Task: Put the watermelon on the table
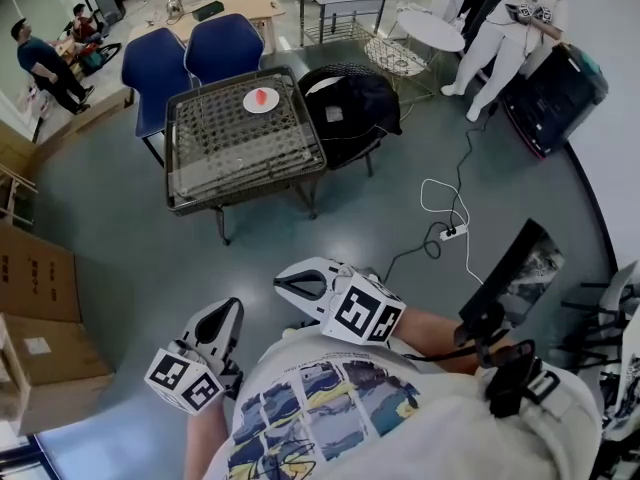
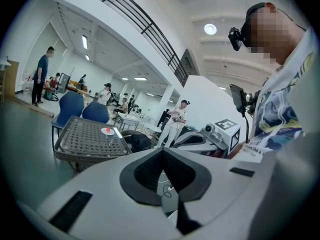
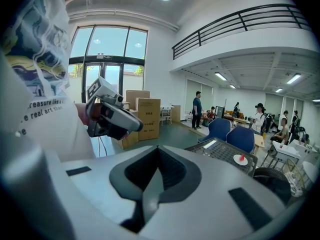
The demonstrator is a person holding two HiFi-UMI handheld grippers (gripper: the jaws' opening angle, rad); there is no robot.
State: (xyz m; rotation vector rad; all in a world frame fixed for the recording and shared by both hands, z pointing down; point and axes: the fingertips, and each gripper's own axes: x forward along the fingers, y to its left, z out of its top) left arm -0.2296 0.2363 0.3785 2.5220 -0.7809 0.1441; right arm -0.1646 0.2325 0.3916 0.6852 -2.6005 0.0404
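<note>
Both claws are clenched with nothing between them, held low in the head view: the left claw point(image 1: 226, 313) at 7 o'clock, the right claw point(image 1: 290, 286) just beside it at 6 o'clock. The watermelon point(image 1: 262, 96) sits on a white plate point(image 1: 249, 105) on the bench point(image 1: 230, 153), well apart toward 12 o'clock

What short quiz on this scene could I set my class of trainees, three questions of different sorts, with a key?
1. True or false: the left gripper and the right gripper are both shut and empty.
2. The watermelon slice lies on: A the floor; B a white plate on the table; C a cardboard box.
3. What colour are the two chairs behind the table?
Key: 1 true; 2 B; 3 blue.
</note>
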